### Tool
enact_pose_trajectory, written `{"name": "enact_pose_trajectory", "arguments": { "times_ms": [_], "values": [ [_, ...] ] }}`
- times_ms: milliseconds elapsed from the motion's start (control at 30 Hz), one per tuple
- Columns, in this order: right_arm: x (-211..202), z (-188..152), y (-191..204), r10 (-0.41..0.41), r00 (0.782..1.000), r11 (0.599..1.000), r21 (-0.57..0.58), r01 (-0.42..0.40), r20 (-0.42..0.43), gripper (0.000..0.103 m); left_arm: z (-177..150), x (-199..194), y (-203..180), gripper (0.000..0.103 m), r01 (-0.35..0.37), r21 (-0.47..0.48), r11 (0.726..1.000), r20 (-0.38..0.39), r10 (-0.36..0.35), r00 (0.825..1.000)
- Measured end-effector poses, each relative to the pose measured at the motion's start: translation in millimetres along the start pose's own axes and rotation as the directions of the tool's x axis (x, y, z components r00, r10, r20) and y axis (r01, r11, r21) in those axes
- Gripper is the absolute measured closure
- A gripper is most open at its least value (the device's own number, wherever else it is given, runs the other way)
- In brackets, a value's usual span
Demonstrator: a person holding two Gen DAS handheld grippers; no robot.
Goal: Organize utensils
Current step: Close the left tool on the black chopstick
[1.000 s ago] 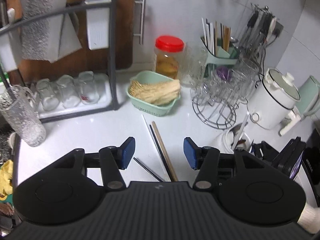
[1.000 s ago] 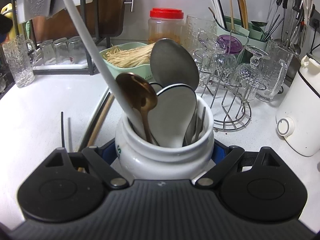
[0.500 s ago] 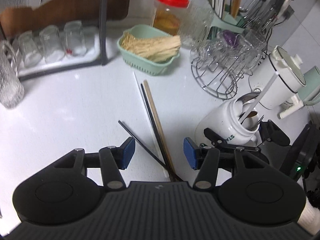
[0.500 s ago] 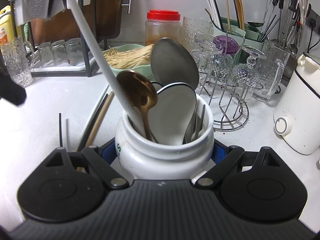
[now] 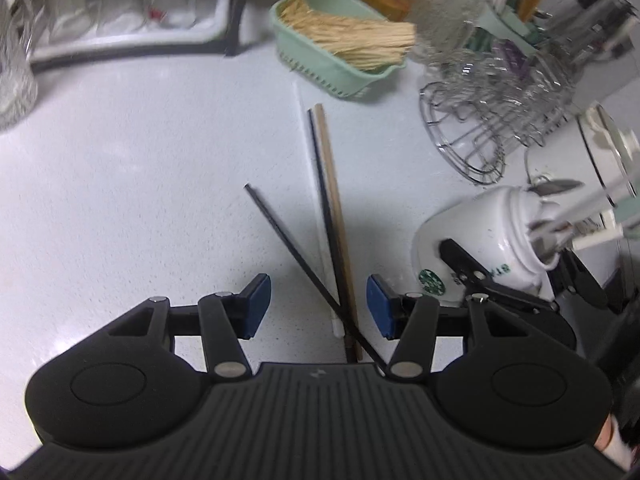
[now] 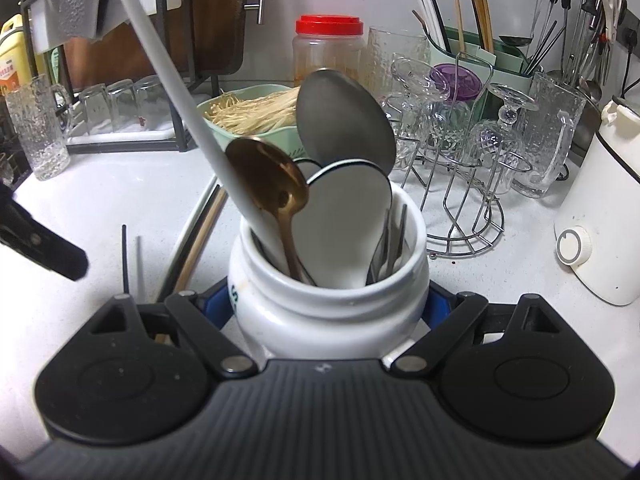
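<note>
Left tool (image 5: 319,305) gapes over loose chopsticks (image 5: 329,216) at frame centre; right tool (image 6: 332,308), just tightened, clamps the white ceramic utensil jar (image 6: 328,304).

My left view is smeared with motion blur, worst along the top where the green basket (image 5: 340,52) and wire rack (image 5: 492,120) streak. My right view is sharp. Even overhead light brightens the white bench (image 5: 140,184); soft shadows pool under my left tool (image 5: 319,306). Fisheye bends every edge.

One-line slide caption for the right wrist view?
Right gripper clamps a white ceramic jar of spoons on the countertop.
</note>
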State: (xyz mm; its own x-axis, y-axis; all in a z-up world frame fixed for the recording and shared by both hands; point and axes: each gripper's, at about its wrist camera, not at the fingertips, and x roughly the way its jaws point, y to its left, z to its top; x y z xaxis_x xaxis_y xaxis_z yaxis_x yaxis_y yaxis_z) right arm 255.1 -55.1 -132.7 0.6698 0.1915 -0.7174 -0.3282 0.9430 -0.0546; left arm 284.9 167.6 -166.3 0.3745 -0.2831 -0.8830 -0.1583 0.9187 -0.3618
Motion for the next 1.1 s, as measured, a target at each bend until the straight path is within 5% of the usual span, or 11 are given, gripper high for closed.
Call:
{"name": "enact_pose_trajectory", "arguments": {
  "times_ms": [133,367,867,1100],
  "values": [
    [0,0,0,-0.001,1.000,1.000,0.002,0.001,0.000,0.011,10,15,14,0.045,0.020,-0.110,0.994,-0.012,-0.021,1.000],
    [-1,0,1,-0.008,1.000,1.000,0.009,0.008,-0.007,0.011,38,34,25,0.046,-0.051,-0.277,0.960,-0.092,0.026,0.995],
    [-1,-1,1,0.001,1.000,1.000,0.003,-0.001,-0.007,0.011,65,69,18,0.065,-0.236,-0.264,0.935,-0.149,0.202,0.968],
    [-1,-1,0,0.012,1.000,1.000,-0.007,-0.012,-0.006,0.011,79,76,10,0.072,-0.323,-0.203,0.925,-0.188,0.286,0.939]
  ]
}}
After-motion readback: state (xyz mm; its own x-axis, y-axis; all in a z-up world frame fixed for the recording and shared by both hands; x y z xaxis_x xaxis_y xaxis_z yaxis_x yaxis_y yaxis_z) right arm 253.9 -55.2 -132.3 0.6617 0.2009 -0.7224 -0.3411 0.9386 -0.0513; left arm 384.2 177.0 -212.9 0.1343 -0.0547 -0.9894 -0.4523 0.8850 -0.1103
